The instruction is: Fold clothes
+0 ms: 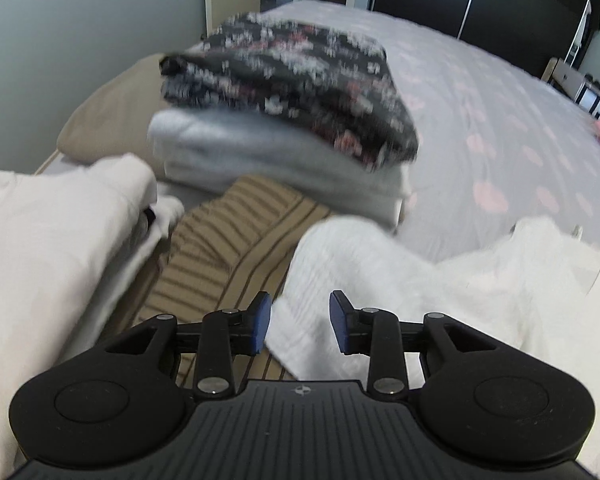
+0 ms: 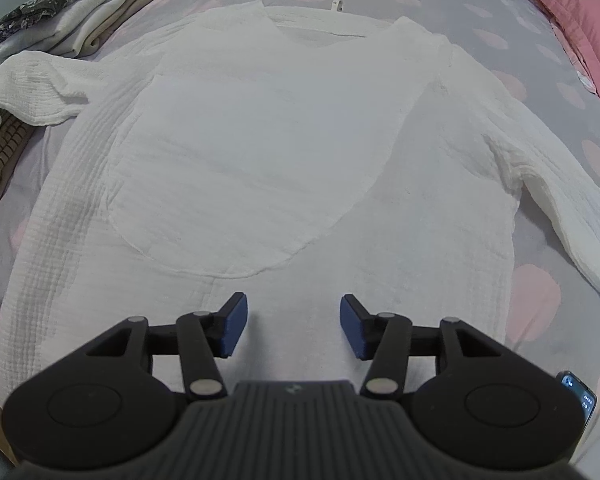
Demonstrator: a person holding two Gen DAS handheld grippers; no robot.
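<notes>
The left gripper [image 1: 300,322] stands with jaws apart over the blurred cuff of the white shirt [image 2: 260,140], pinching nothing. The right gripper [image 2: 293,326] is spread above the hem; the shirt's far sleeve runs out of frame.

No legible text, label, brand name or number appears in either view. A small embossed emblem [image 2: 291,390] sits on the ribbed gripper housing, but no characters can be read from it. The phone [image 2: 580,398], just right of that housing, shows a lit screen too small to read.
</notes>
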